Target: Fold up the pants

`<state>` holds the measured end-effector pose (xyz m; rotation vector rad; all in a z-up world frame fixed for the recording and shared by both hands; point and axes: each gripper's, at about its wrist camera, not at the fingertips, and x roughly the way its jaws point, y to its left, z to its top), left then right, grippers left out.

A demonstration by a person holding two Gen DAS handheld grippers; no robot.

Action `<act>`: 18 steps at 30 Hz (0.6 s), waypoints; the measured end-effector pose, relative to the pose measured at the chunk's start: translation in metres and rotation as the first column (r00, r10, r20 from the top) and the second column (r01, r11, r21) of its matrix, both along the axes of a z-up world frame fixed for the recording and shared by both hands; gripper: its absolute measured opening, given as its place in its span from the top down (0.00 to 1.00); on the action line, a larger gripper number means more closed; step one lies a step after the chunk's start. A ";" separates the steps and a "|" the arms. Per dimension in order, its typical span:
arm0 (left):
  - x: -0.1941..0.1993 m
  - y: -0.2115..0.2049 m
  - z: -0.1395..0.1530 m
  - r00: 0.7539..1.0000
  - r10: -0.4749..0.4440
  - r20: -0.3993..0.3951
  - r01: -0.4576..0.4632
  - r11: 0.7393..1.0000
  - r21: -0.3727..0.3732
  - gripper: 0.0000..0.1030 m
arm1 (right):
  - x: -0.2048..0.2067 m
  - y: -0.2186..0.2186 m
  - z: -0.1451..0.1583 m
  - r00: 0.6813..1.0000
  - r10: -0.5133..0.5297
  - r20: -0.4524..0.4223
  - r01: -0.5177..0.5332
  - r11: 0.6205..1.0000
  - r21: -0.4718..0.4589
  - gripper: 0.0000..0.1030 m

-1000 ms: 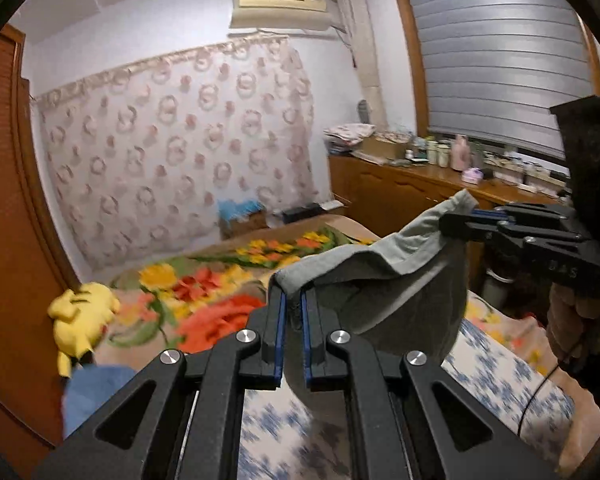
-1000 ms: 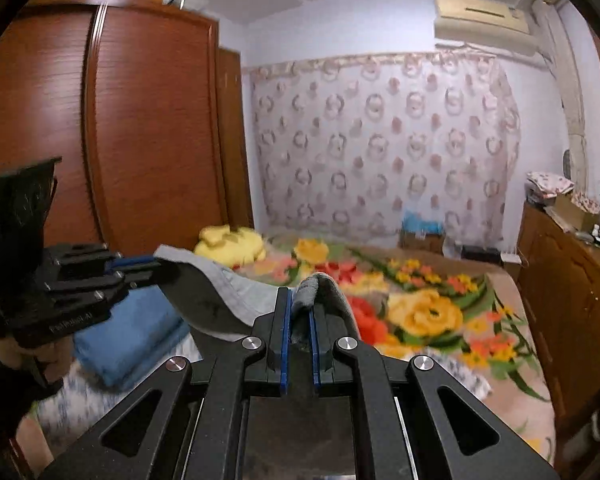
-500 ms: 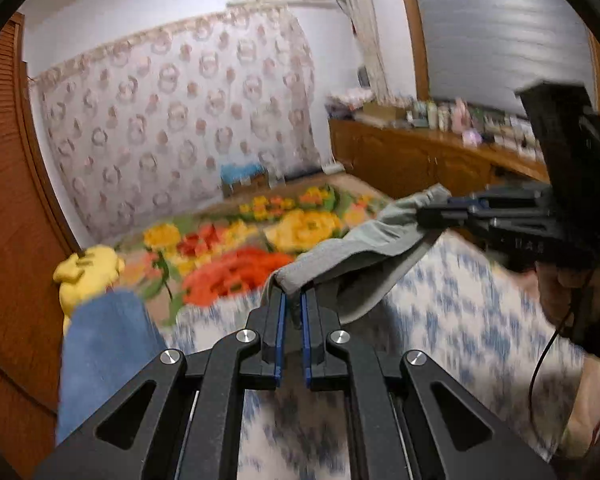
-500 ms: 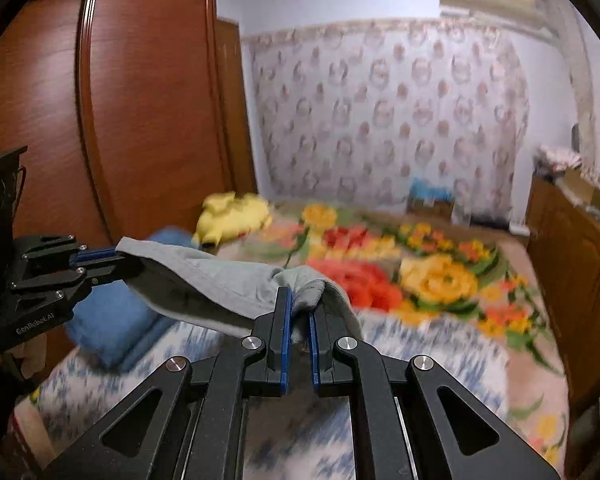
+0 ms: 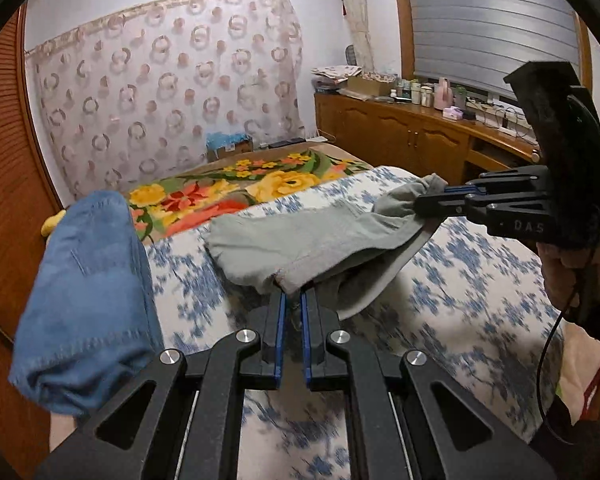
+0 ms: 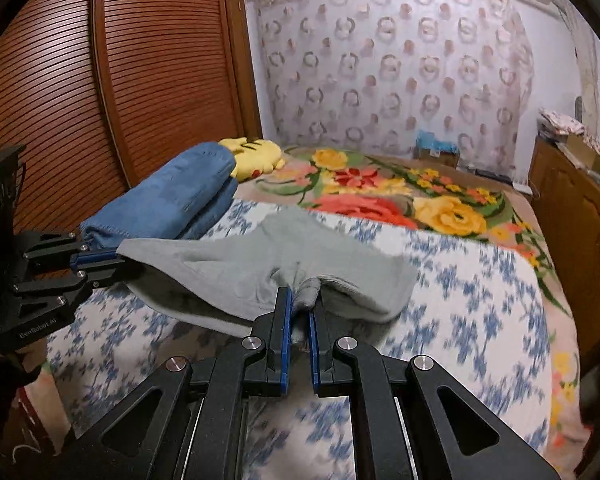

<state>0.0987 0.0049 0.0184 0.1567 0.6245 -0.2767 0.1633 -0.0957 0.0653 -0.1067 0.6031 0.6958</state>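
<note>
Grey pants hang stretched between my two grippers, low over the blue-flowered bedsheet, their far part resting on it. My left gripper is shut on one edge of the cloth; in the right wrist view the left gripper comes in from the left. My right gripper is shut on a bunched edge; in the left wrist view the right gripper shows at the right, with a hand holding it.
Folded blue jeans lie at the bed's left side, beside a yellow plush toy. A flowered blanket covers the far half of the bed. A wooden wardrobe stands left, a cluttered wooden cabinet right.
Both grippers have come down and forward with the grey pants, which have gone from hanging in the air to spreading out low over the sheet.
</note>
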 end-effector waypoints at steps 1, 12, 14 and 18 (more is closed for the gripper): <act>-0.006 -0.002 -0.002 1.000 -0.005 -0.002 0.005 1.000 -0.002 0.93 | -0.007 -0.003 -0.001 1.000 -0.002 -0.003 0.002 1.000 -0.001 0.93; -0.053 -0.005 -0.016 1.000 -0.013 -0.011 0.012 0.999 -0.049 0.93 | -0.066 -0.021 -0.005 1.000 0.005 -0.029 -0.005 1.000 0.023 0.93; -0.059 -0.008 -0.018 1.000 -0.010 -0.012 0.010 0.999 -0.041 0.93 | -0.071 -0.021 -0.006 1.000 0.008 -0.027 -0.007 1.000 0.027 0.93; -0.065 -0.007 -0.023 1.000 -0.003 -0.026 0.002 0.999 -0.040 0.93 | -0.080 -0.021 -0.015 0.999 0.016 -0.038 -0.014 0.999 0.038 0.93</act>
